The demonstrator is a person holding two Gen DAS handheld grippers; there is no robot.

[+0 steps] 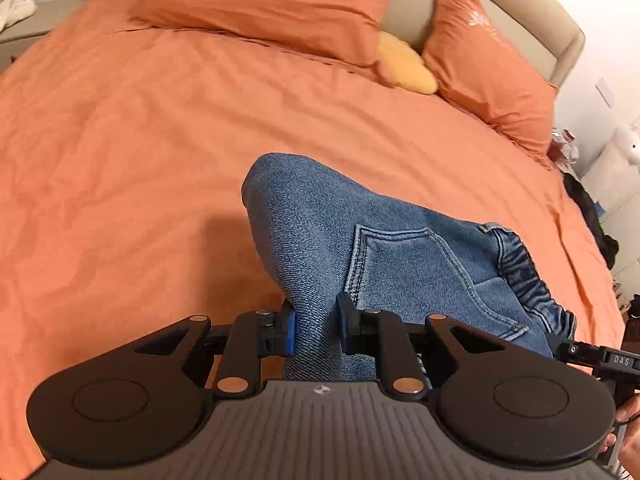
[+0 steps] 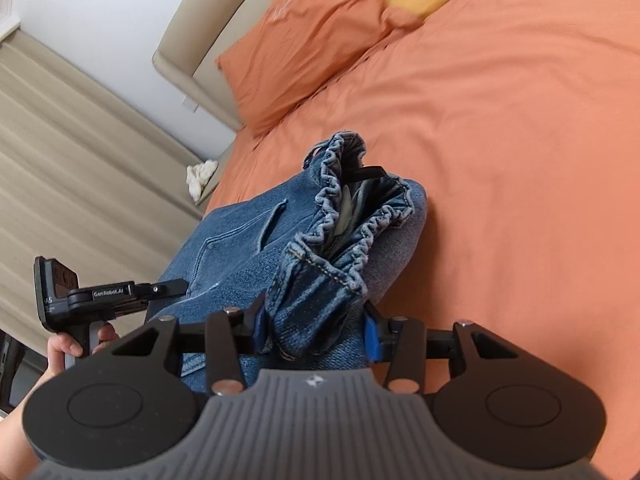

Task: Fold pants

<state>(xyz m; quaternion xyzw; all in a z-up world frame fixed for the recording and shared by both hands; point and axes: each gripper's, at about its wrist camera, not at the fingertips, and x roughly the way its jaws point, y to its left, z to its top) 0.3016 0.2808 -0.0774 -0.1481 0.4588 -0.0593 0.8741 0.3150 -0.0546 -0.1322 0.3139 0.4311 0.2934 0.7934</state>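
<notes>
Bed: an orange cover (image 1: 160, 140) spreads ahead of and under both grippers, lightly creased.
Pillows: two orange pillows (image 1: 272, 4) lean against a beige headboard (image 1: 560, 36), far ahead of the left gripper; a yellow cushion (image 1: 404, 64) sits wedged between them.
Side of the bed: in the right wrist view, beige curtains (image 2: 80, 152) hang to the left of the gripper, and a white crumpled cloth (image 2: 200, 178) lies on the ledge beside the mattress.
In the way: nothing lies on the cover between the grippers and the pillows except the pants themselves.
Pants: blue jeans (image 1: 360, 248), bunched and lifted, hanging from both grippers; a back pocket faces the left wrist camera, and the gathered elastic waistband (image 2: 356, 216) stands open just ahead of the right gripper.
Left gripper (image 1: 316, 328): blue pads clamped close together on a narrow fold of denim, tilted steeply down toward the bed.
Right gripper (image 2: 316, 332): blue pads set wider, pinching a thick bundle of waistband and seam, tilted down less steeply.
Left hand (image 2: 76, 346): fingers wrapped round its gripper's handle, low and to the left in the right wrist view.
Right hand (image 1: 630, 420): only fingers show at the edge of the left wrist view.
</notes>
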